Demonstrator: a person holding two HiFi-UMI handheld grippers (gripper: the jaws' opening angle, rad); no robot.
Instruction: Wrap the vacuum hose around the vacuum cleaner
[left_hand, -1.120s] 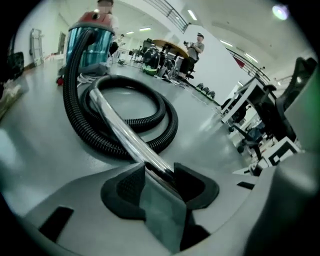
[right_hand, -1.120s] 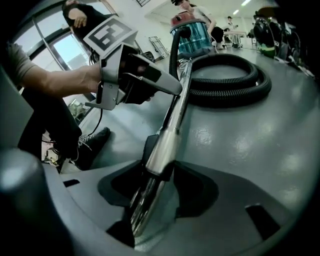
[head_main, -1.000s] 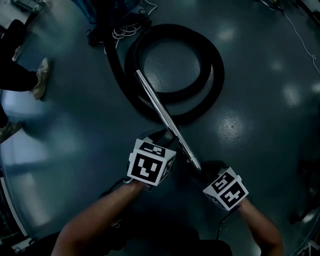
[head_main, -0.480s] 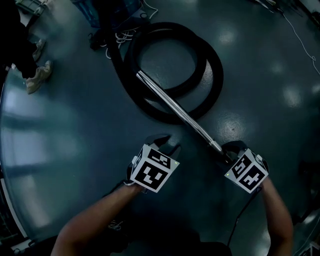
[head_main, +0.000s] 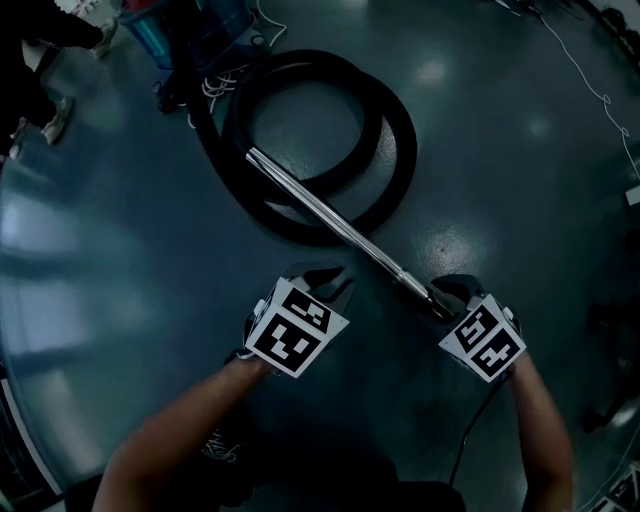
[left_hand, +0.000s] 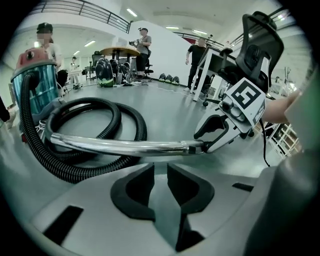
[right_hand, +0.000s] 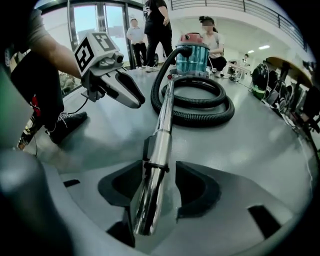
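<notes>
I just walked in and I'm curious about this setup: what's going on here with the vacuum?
A person works two handheld grippers. The right gripper has its jaws shut on the end of the metal wand. The left gripper hangs beside it with nothing between its jaws, which have just been closing. The black hose lies looped on the floor, not yet wrapped around the vacuum cleaner.

The left tongs (left_hand: 160, 168) have just been closing; their jaws stand narrowly apart with nothing between them. Ahead, the right tongs (left_hand: 202, 141) grip the chrome wand (left_hand: 125, 146) by its end. The black hose (left_hand: 127, 117) lies coiled on the floor (left_hand: 170, 107) beside the teal vacuum cleaner (left_hand: 35, 85).
</notes>
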